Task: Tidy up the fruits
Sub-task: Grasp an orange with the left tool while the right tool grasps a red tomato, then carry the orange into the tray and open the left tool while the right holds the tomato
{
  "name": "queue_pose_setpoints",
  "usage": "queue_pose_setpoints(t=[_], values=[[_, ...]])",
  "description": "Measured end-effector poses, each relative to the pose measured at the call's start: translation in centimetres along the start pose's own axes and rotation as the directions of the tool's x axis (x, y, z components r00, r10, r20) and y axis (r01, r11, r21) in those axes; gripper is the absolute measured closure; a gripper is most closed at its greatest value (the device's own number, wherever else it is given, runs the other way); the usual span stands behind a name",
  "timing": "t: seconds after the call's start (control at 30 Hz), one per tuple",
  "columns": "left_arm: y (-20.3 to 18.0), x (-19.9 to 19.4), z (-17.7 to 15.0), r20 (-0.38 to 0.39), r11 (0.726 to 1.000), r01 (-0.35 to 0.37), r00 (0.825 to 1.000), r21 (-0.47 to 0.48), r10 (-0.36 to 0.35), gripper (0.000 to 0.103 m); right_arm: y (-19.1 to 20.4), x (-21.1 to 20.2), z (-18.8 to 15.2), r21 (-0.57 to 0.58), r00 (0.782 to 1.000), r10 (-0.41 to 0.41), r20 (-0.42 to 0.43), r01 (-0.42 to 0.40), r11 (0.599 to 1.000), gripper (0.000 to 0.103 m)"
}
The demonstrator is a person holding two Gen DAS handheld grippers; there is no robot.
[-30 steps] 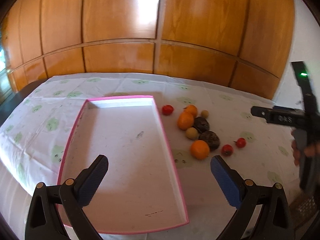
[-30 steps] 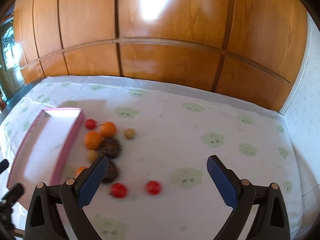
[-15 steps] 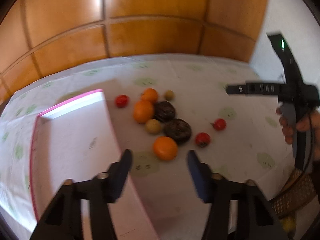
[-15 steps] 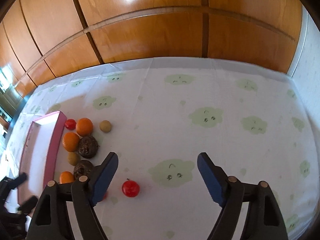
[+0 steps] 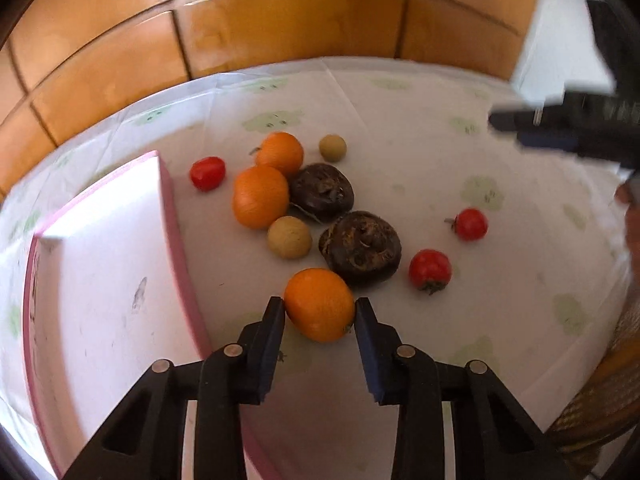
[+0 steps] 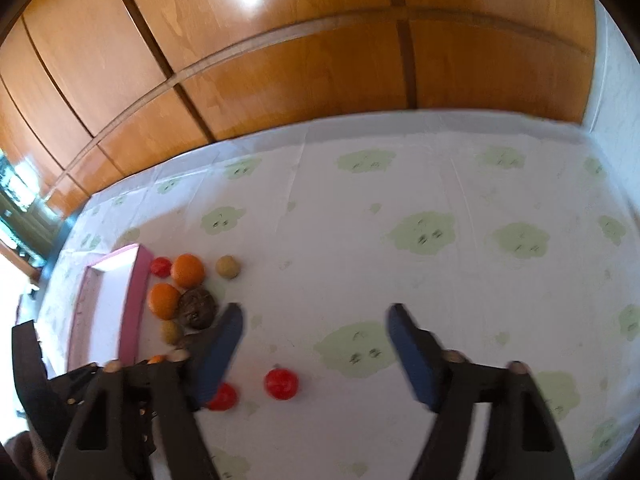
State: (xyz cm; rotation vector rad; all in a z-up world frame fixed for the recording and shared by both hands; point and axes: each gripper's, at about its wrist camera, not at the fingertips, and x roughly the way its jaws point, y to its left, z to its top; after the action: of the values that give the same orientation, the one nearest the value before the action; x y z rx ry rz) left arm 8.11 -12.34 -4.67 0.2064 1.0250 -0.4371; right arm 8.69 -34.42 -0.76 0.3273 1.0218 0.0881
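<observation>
Showing only in the left wrist view, nearest orange [image 5: 319, 305] pinched between left gripper [image 5: 320, 312] pads just closed, right gripper [image 6: 314, 320] half-spread, closing, empty, tomato [image 6: 281, 384] below its fingertips.

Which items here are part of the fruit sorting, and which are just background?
Job:
- nearest orange, between left claw pads
- other oranges
- red fruits
- dark fruits
- tan fruits
- pink tray

Background:
- wooden panels
- patterned tablecloth
</observation>
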Motion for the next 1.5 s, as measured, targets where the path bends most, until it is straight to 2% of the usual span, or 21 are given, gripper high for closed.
queue_pose_setpoints(t=[0.1,0.2,0.23,0.37,0.43,0.57,0.7,0.73,0.9,0.93,1.13,1.23,1.4,1.43,1.47,1.5], values=[[0.7,-1.9,-0.7,0.053,0.998,0.029,0.998,-0.051,-0.026,0.068,1.0,1.6,-0.5,-0.049,0.996,0.022,-0.085,-0.027,0.998,0.057],[1.1,-4.0,-1.6,0.101,0.996,0.052,0.994,-0.067,-0.045,0.071,2.0,3.3,-1.5,-0.102,0.984,0.002,-0.180,-0.021,0.995,0.059],[1.2,-4.5,-1.6,0.115,0.996,0.055,0.992,-0.074,-0.047,0.077,2.3,3.9,-1.8,-0.121,0.979,-0.010,-0.206,-0.015,0.992,0.059],[3.6,-7.0,-2.2,0.175,0.987,0.084,0.983,-0.137,-0.059,0.078,2.7,5.2,-2.7,-0.163,0.968,-0.051,-0.244,0.011,0.987,0.060],[4.9,-7.4,-2.5,0.186,0.986,0.076,0.981,-0.151,-0.047,0.080,2.9,5.8,-3.0,-0.191,0.963,-0.081,-0.256,0.032,0.981,0.073],[7.0,-7.6,-2.7,0.186,0.978,0.078,0.982,-0.194,-0.041,0.081,3.0,6.2,-3.3,-0.218,0.962,-0.111,-0.249,0.056,0.974,0.077],[6.3,-7.1,-2.3,0.174,0.986,0.087,0.983,-0.140,-0.062,0.077,2.9,6.3,-3.4,-0.208,0.963,-0.111,-0.246,0.059,0.976,0.077],[5.9,-6.9,-2.2,0.164,0.988,0.094,0.984,-0.121,-0.074,0.071,2.8,6.3,-3.4,-0.202,0.963,-0.109,-0.246,0.059,0.978,0.077],[3.3,-5.2,-1.2,0.118,0.993,0.116,0.986,-0.013,-0.113,0.058,2.4,6.0,-3.2,-0.173,0.963,-0.095,-0.253,0.051,0.984,0.077],[2.6,-4.7,-1.0,0.106,0.993,0.118,0.987,0.014,-0.119,0.052,2.4,6.1,-3.1,-0.168,0.963,-0.093,-0.255,0.050,0.985,0.076],[0.1,-1.9,-0.3,0.021,0.989,0.091,0.995,0.114,-0.094,0.052,2.6,6.3,-2.8,-0.162,0.963,-0.094,-0.254,0.054,0.985,0.075],[-0.3,-0.1,-0.1,-0.027,0.988,0.071,0.997,0.136,-0.068,0.070,2.6,6.3,-2.7,-0.164,0.963,-0.099,-0.249,0.059,0.985,0.075],[-0.2,-0.4,-0.1,0.020,0.993,0.052,0.998,0.110,-0.054,0.073,3.9,6.5,-3.3,-0.270,0.961,-0.166,-0.223,0.102,0.957,0.077],[0.3,-0.9,-0.1,0.041,0.994,0.068,0.997,0.083,-0.072,0.081,4.1,6.6,-3.4,-0.283,0.960,-0.173,-0.219,0.108,0.953,0.077],[1.0,-1.6,0.0,0.067,0.995,0.092,0.993,0.048,-0.095,0.099,4.1,6.6,-3.5,-0.285,0.960,-0.175,-0.218,0.109,0.952,0.077],[1.9,-2.5,0.1,0.092,0.994,0.107,0.990,0.010,-0.107,0.099,4.0,6.5,-3.5,-0.283,0.961,-0.173,-0.217,0.108,0.953,0.077]])
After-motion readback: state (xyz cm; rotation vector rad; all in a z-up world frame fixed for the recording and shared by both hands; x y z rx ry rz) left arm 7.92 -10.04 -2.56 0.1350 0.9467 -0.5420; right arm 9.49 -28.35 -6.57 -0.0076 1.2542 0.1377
